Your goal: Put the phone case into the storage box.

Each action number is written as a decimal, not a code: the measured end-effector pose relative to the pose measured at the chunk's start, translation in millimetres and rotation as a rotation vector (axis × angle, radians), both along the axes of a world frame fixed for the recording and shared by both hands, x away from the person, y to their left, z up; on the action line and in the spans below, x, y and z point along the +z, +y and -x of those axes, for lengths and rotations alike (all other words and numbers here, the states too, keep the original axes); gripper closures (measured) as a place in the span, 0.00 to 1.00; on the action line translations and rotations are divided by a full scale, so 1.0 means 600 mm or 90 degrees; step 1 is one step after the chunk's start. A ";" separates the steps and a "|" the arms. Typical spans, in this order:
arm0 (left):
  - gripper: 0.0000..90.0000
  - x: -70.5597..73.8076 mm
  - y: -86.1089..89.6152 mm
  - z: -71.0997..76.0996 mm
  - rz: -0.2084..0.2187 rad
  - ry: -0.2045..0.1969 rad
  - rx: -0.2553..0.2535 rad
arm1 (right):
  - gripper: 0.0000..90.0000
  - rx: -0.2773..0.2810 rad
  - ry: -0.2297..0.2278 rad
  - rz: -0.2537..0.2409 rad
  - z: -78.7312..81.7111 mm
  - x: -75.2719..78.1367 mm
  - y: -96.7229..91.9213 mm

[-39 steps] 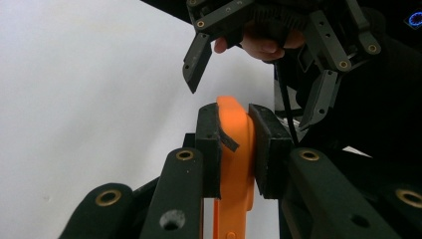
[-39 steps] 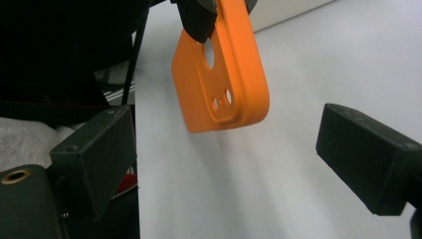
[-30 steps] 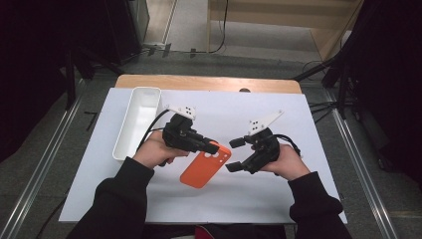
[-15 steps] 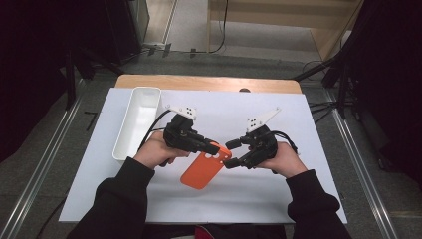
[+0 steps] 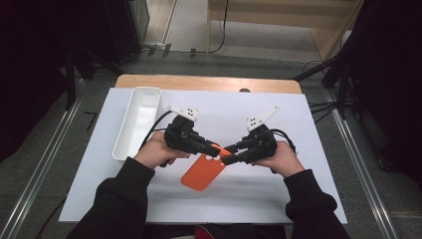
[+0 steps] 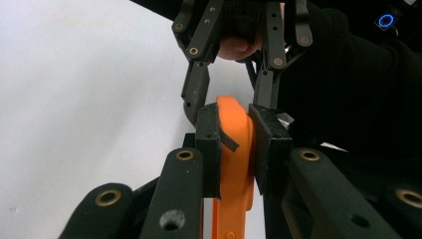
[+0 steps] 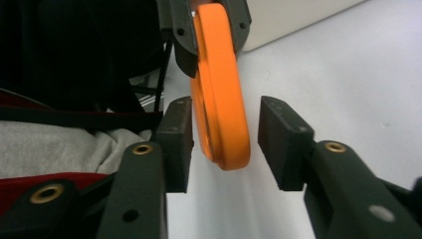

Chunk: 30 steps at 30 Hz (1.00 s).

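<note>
An orange phone case (image 5: 201,173) hangs tilted over the white sheet, its low end near the sheet. My left gripper (image 5: 211,148) is shut on its upper edge; in the left gripper view both pads (image 6: 208,144) press the orange case (image 6: 234,164). My right gripper (image 5: 226,157) comes in from the right and faces it. In the right gripper view the case's rounded corner (image 7: 221,114) sits between the right gripper's (image 7: 224,139) jaws, which have just been closing. The left pad is close against the case. A gap remains at the right pad (image 7: 281,139).
A long white tray (image 5: 139,122) lies at the left of the white sheet (image 5: 308,164), beside my left hand. The wooden table edge (image 5: 199,82) shows beyond the sheet. Metal rails and cables run along the floor on both sides.
My right gripper has moved left to the case and its jaws have narrowed around the case's corner. The left gripper and the case have stayed in place.
</note>
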<state>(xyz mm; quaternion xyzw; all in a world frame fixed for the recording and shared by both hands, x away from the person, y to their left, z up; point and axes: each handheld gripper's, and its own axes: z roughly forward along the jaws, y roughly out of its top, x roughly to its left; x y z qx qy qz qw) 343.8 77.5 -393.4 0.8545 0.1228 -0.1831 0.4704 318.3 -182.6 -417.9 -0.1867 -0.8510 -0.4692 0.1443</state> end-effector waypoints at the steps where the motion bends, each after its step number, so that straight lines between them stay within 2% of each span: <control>1: 0.85 0.000 0.000 0.000 0.000 0.000 -0.001 | 0.67 0.002 0.003 -0.003 0.000 0.000 0.000; 6: 0.85 -0.001 -0.004 0.002 0.001 0.000 -0.012 | 0.75 0.018 0.014 -0.015 -0.002 -0.004 -0.001; 9: 0.85 -0.002 -0.005 0.003 0.002 -0.002 -0.019 | 0.79 0.033 0.017 -0.011 -0.002 -0.008 0.004; 16: 0.84 -0.005 -0.004 0.000 -0.002 0.013 -0.029 | 0.82 0.048 0.027 -0.005 -0.003 -0.011 0.008; 20: 0.84 -0.006 -0.004 -0.001 0.002 0.020 -0.027 | 0.82 0.051 0.022 -0.007 -0.004 -0.011 0.007; 30: 0.83 -0.006 -0.004 0.000 0.000 0.019 -0.029 | 0.83 0.056 0.019 -0.007 -0.003 -0.008 0.007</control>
